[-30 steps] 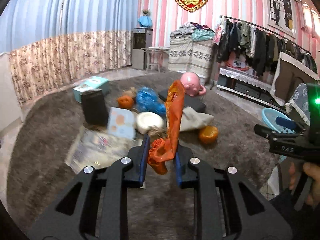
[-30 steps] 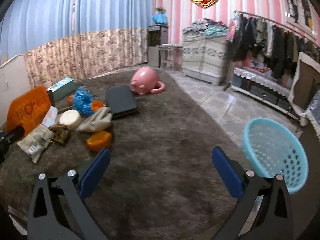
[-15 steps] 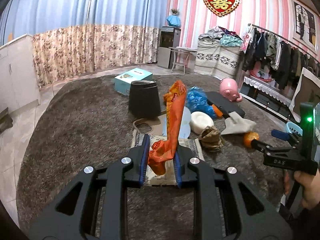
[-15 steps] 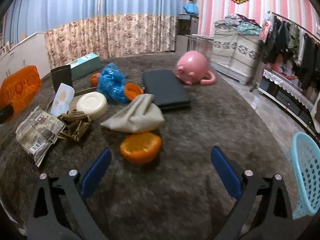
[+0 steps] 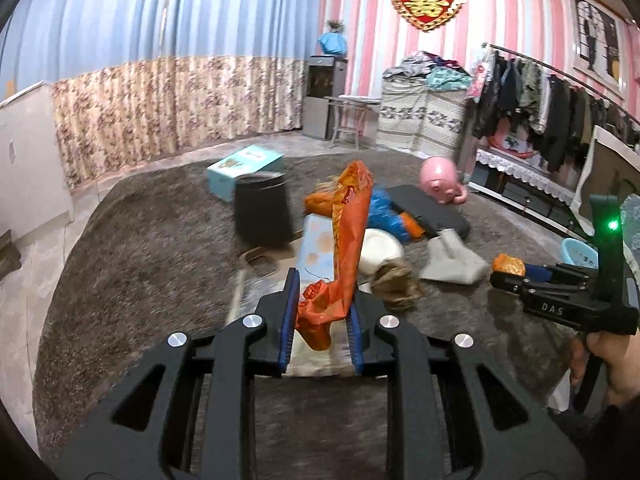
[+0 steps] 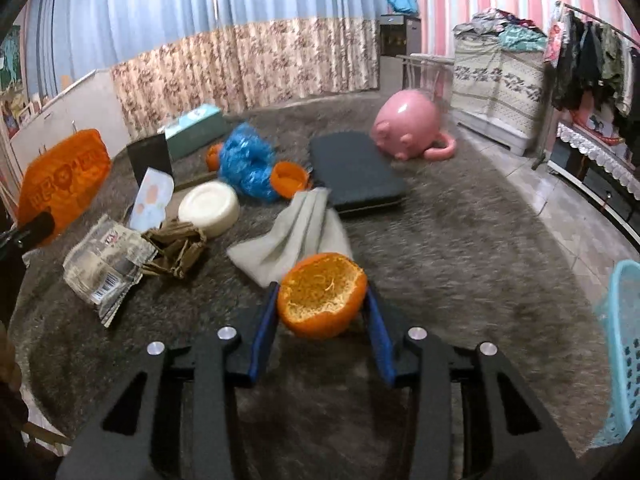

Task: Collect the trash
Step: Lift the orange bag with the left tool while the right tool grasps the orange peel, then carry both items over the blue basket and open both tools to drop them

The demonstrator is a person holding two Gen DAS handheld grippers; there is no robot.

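Observation:
My left gripper (image 5: 322,292) is shut on a long orange snack wrapper (image 5: 348,216), which stands up from the pads; the right wrist view shows the same wrapper (image 6: 64,184) at the far left. A hollow half orange peel (image 6: 322,294) lies on the brown carpet between the blue pads of my right gripper (image 6: 322,292). Its jaws are closing, and both pads touch the peel's sides. In the left wrist view the right gripper (image 5: 508,276) reaches in from the right with the peel (image 5: 508,265) at its tips, held by a hand (image 5: 608,356).
Litter lies beyond the peel: a grey cloth (image 6: 296,236), crumpled brown paper (image 6: 176,244), a plastic packet (image 6: 104,264), a white bowl (image 6: 209,208), a blue bag (image 6: 246,160). A black bin (image 5: 262,212), dark cushion (image 6: 352,172) and pink pig (image 6: 408,124) stand behind. A blue basket (image 6: 620,344) sits right.
My right gripper moved forward and down over the orange peel and closed from wide open around it. The left gripper swung sideways, still gripping the wrapper.

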